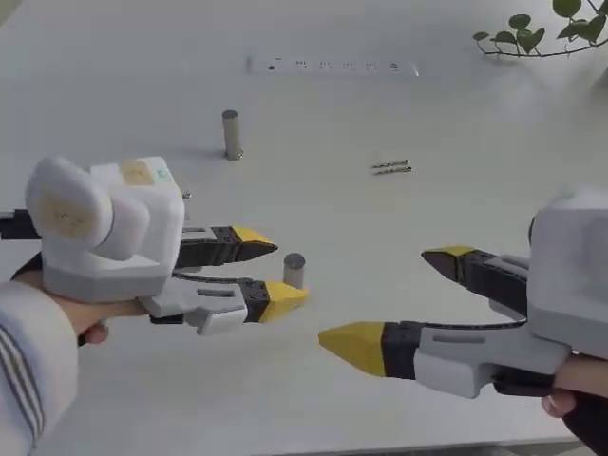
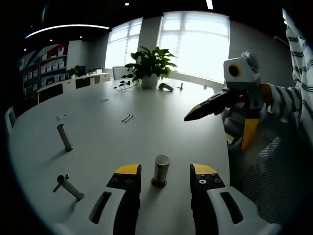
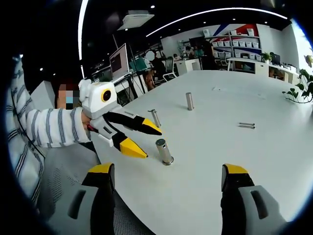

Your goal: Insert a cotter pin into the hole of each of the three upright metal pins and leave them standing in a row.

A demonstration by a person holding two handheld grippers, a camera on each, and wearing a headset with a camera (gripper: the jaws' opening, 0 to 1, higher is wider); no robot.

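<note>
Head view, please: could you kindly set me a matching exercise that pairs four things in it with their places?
Things:
1. near pin
2. far pin
3. cotter pins
4. plant

Places:
A. top right corner of the view
B. lying flat, right of the far pin
C. just ahead of the left gripper and its open jaws
D. standing alone, left of the cotter pins

Pairs: 1-C; 2-D; 3-B; 4-A
</note>
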